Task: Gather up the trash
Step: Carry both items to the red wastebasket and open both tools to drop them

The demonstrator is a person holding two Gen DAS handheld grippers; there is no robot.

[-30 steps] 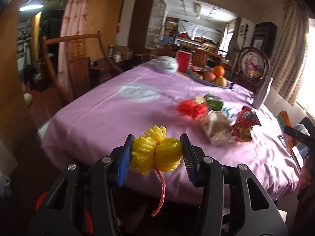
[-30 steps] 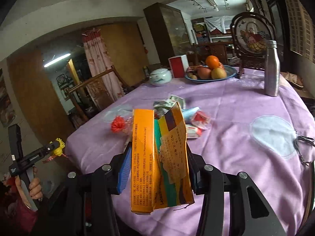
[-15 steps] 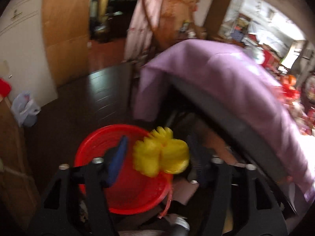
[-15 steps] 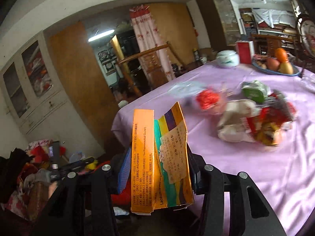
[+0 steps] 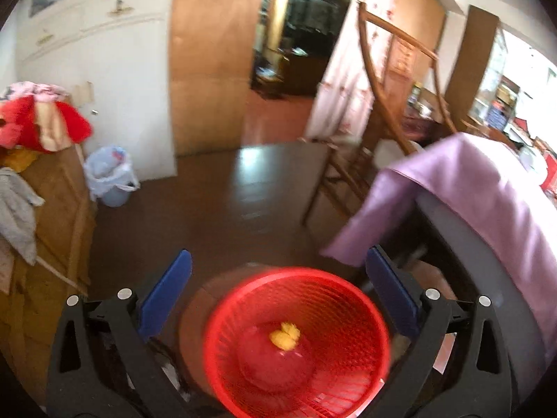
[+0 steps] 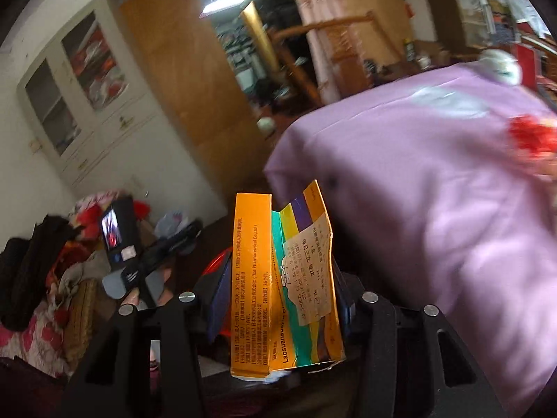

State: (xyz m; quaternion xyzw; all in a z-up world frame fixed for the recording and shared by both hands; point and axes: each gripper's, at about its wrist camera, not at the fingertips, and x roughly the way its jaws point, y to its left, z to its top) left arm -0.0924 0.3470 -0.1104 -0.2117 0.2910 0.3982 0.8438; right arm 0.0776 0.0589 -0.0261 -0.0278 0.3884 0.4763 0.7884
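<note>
Both tongs point steeply downward beside the table's corner. Left gripper (image 5: pixel 278 289) has just been opening and now stands released, its blue pads (image 5: pixel 167 292) spread wide with nothing between them; it hangs directly above the red basket (image 5: pixel 296 345), which sits on the dark floor just beside the draped corner of the purple tablecloth (image 5: pixel 487 195). Yellow foam net (image 5: pixel 284 335) lies apart from the pads, down inside the basket near its middle; blur makes it impossible to say whether it rests on the bottom. The basket's near rim is cut off by the lower edge of the left view, and its mesh is smeared by motion. Right gripper (image 6: pixel 278 289) is clenched on a flattened orange carton (image 6: pixel 278 285), held upright with a torn paper label on its striped face; the carton hides the pads almost wholly, only dark slivers showing at either side. From the right view the basket shows merely as a red sliver (image 6: pixel 217 261) behind the carton's left edge. Further left of the basket, the other handheld tool with its small lit screen appears, gripped by a hand (image 6: pixel 153 285) that is mostly hidden by the black frame. Beyond the basket, the tablecloth fills the right side, blurred, with a red item (image 6: pixel 532 136) on it too smeared to identify. A wooden chair (image 5: pixel 383 132) stands past the cloth's corner.
</note>
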